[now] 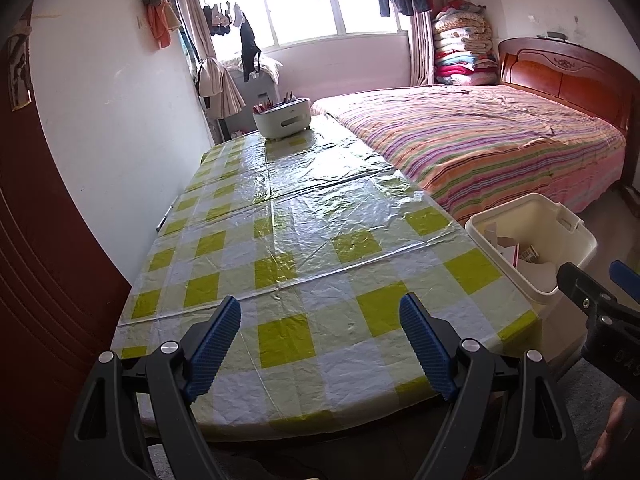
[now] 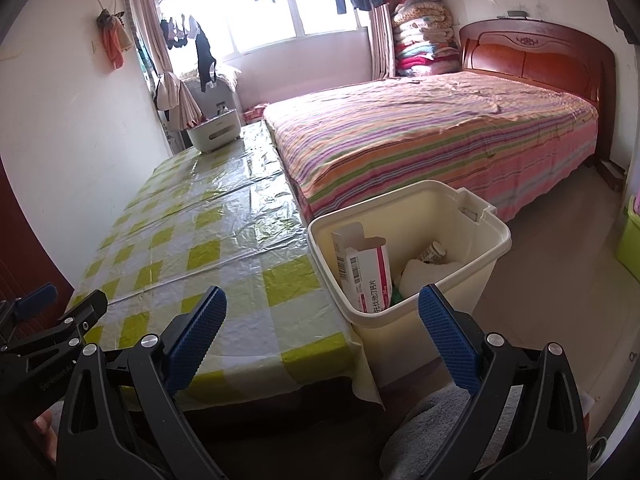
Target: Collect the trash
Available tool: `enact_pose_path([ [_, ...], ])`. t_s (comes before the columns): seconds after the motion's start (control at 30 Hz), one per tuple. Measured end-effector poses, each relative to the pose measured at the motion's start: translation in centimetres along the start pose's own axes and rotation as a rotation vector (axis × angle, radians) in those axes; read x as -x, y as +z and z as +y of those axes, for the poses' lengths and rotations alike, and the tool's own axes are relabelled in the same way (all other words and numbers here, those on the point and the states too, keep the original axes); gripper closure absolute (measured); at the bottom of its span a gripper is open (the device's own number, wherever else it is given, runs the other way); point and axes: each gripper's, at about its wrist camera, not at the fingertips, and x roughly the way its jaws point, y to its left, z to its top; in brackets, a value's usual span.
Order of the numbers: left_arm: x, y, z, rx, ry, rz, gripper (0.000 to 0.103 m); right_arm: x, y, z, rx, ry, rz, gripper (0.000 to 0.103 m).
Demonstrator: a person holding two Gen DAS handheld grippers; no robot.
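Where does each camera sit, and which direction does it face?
Left wrist: on the left gripper, open, above the near end of the green-checked plastic tablecloth, facing the window; a hand's edge shows.
Right wrist: on the right gripper, open, facing the cream plastic bin holding a white-and-pink carton.
Shared: tablecloth, bin, striped bed, each other's gripper.

Left gripper (image 1: 320, 344), black plastic arms with triangular cut-outs, silver round screws at the pivots, blue ribbed pads (image 1: 212, 350), right gripper (image 2: 322, 344) the same, white lettering on the black body
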Motion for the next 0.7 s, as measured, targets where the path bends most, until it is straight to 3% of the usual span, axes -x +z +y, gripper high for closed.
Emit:
enact_pose_path([
  [0.7, -0.5, 0.9, -3.8, -0.090, -0.003, -0.001, 0.024, -1.3, -0.4, -3.1, -0.087, -0.004, 0.020, 0.008],
])
